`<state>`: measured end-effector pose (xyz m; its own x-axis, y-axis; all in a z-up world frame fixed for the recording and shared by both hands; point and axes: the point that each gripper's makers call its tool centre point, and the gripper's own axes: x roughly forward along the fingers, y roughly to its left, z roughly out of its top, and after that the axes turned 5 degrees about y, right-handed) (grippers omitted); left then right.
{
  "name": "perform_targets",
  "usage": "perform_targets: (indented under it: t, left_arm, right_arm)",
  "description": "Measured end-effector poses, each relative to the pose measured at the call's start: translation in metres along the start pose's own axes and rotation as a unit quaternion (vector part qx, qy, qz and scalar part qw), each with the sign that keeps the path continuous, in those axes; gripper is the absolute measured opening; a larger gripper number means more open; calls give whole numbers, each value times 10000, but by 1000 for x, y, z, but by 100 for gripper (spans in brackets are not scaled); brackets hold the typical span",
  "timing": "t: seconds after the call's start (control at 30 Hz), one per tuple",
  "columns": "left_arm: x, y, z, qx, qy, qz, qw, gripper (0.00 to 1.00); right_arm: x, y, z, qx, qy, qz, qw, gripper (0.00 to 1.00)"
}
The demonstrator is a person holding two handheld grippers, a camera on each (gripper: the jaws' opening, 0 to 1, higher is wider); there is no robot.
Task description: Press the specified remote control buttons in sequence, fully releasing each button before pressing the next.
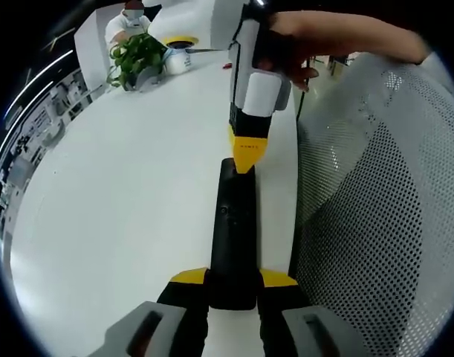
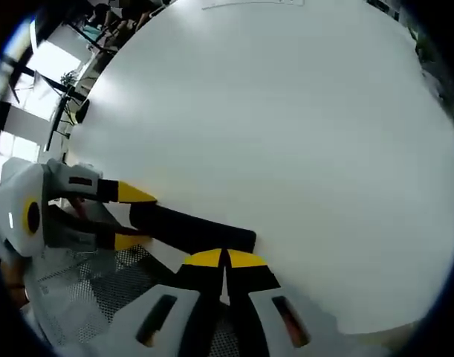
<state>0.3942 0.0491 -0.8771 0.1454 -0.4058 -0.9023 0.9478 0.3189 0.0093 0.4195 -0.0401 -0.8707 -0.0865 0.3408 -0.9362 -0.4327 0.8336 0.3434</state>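
While pressing: my left gripper [image 1: 232, 286] clamps the remote [image 1: 234, 238]; right gripper [image 2: 225, 258] jaws closed, tip down.
Risk: remote [image 2: 189, 227] tips off the surface [image 1: 122, 193] edge.

White table [image 1: 122, 208] bearing black remote [image 1: 232, 238], potted plant [image 1: 135, 58], white cup [image 1: 177, 56]

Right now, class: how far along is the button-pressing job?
Done: the left gripper already clamps the black remote on the white table.
In hand: the right gripper, fingers together, rests its tips on the remote's far end.
Left: which presses are finished or remaining cannot be told from these views.
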Motion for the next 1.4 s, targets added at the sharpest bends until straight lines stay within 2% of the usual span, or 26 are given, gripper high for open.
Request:
perform_targets:
  t: [0.23, 0.4, 0.97, 1.13, 1.4]
  left_arm:
    - [0, 0, 0, -12, 3, 0, 10000, 25]
    - [0, 0, 0, -14, -4, 7, 10000, 25]
    - [0, 0, 0, 1, -26, 5, 10000, 24]
    - [0, -1, 0, 37, -16, 27, 10000, 24]
    - [0, -2, 0, 19, 16, 6, 10000, 24]
  right_arm:
    - [1, 3, 1, -150, 45, -112, 9998, 0]
    - [0, 1, 0, -3, -47, 99, 9999, 0]
    - [0, 1, -4, -124, 94, -29, 9999, 0]
    - [0, 1, -5, 17, 105, 42, 9999, 0]
    - [0, 2, -3, -25, 86, 57, 9999, 0]
